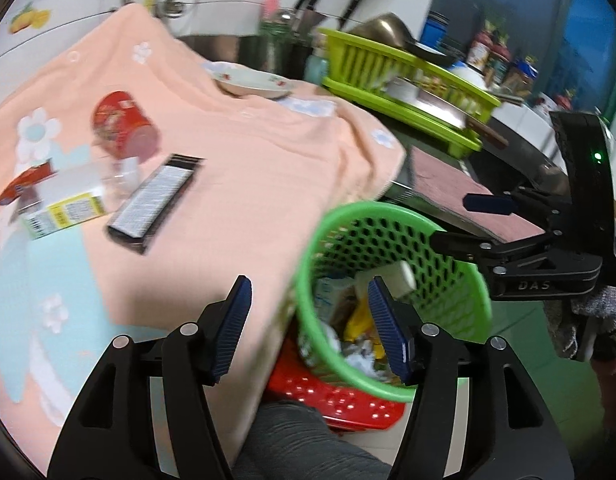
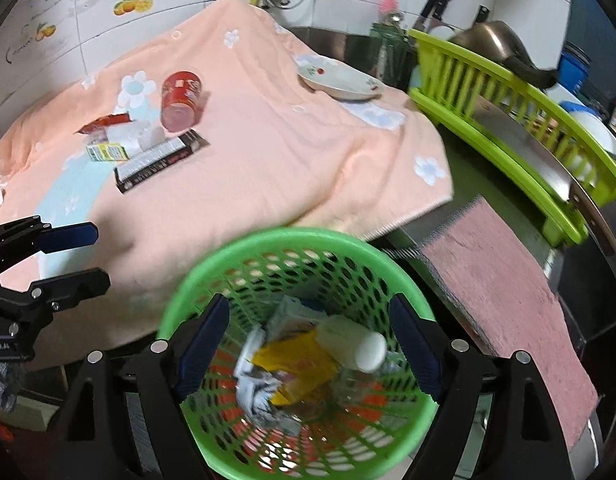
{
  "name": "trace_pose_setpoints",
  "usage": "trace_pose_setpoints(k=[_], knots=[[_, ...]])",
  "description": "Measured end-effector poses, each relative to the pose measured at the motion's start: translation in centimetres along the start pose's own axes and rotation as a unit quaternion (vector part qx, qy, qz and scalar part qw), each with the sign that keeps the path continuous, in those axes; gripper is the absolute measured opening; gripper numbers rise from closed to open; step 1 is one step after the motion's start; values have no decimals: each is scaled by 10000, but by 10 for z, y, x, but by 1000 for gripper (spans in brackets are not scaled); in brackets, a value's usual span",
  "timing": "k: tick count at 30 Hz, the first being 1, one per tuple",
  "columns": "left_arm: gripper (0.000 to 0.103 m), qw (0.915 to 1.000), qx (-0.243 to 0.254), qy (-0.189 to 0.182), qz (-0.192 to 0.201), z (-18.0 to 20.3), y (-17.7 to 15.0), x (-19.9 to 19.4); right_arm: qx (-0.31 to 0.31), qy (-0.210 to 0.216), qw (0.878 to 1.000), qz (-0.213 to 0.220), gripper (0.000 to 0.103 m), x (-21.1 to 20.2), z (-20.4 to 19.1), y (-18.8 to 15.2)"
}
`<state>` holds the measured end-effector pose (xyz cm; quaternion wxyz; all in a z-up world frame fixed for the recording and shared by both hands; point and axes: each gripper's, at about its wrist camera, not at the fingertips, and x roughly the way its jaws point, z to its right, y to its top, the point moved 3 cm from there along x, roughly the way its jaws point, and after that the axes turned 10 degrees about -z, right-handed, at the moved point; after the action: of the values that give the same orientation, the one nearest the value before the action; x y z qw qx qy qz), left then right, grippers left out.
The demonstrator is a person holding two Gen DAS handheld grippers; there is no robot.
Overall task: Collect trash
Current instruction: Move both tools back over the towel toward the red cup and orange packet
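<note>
Tongs [image 2: 308, 344] gape over basket [image 2: 412, 296]; only left view shows red stool [image 1: 340, 400].

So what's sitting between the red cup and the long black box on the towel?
A clear plastic cup on its side lies between the red cup and the black box; the right wrist view shows it best.

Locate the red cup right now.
The red cup lies tipped on the peach towel, upper left in both views, just behind the black box and well left of the plate.
</note>
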<state>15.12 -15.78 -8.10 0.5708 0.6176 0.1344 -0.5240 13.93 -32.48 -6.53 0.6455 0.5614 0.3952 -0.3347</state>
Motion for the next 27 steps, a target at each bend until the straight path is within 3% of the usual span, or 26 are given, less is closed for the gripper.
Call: trace_pose_setpoints(k=[13,22,27], knots=[[60,9945,-768,687,195,-90,1,-29,-346,488,9982,73,79,14,-51,61],[64,9839,-1293,1180,368,-157,13,-53,-530,954,9940,111,79,37,-94,134],[69,9753,-1636,1406,484,-195,26,-65,-627,1043,9924,177,84,56,-116,176]])
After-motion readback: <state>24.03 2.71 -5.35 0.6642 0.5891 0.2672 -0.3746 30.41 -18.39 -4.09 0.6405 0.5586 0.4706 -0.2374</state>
